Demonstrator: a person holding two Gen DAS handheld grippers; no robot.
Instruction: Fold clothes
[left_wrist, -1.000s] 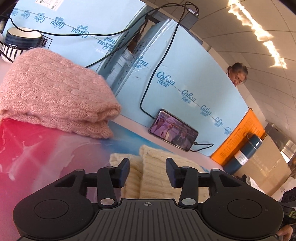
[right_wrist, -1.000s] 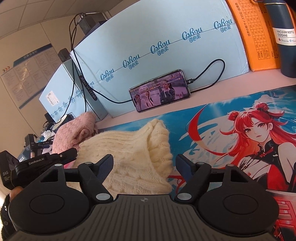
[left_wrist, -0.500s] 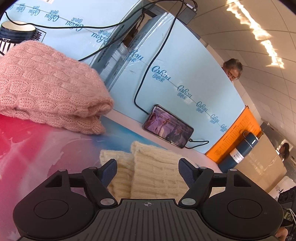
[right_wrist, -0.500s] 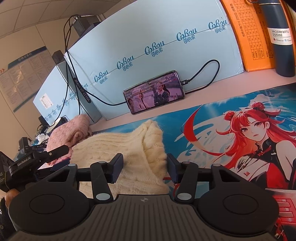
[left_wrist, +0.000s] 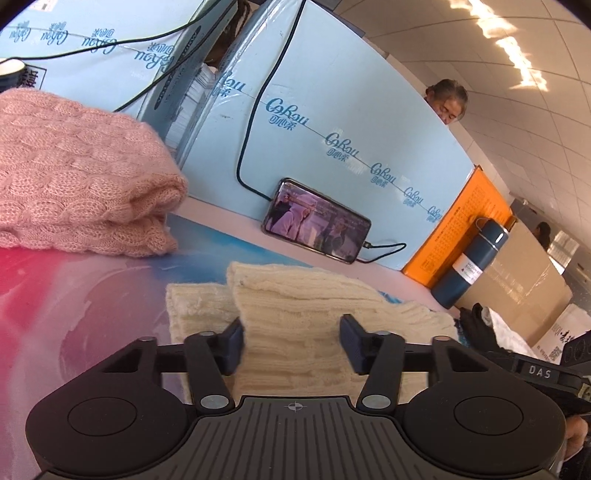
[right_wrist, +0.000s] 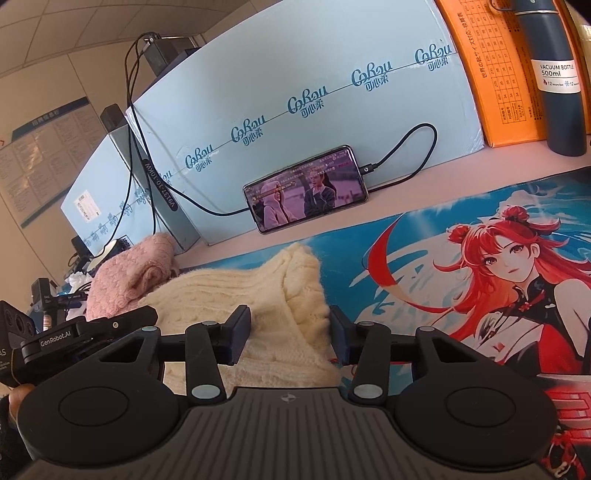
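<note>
a desk with a printed anime mat runs along a wall of pale blue boxes. the cream sweater lies partly folded on that mat, at 12 o'clock and just ahead of both tools.

what has changed: a second ago the right gripper stood wide, with its right finger clear of the knit. its jaws are now closing, with a bunched ridge of cream knit filling the gap between them. the left gripper spread wider half a second ago and its jaws are now closing too, either side of the raised upper layer at the sweater's left edge. its left pad sits against that layer's edge. on neither tool does a firm pinch show yet, so i judge nothing is truly held. the sweater itself has hardly shifted.

for the task, this reads as both tools taking hold of the near edge together. the likely next step is to lift it and lay it over for another fold. the knit is thick and soft, so a shallow bite could slip off.

the count:
- two sweaters: the cream one, and a pink sweater already folded at 10 o'clock from the left tool
- two grippers
- one phone propped at 12 o'clock, on one cable
- one orange box and one dark flask at 2 o'clock
</note>
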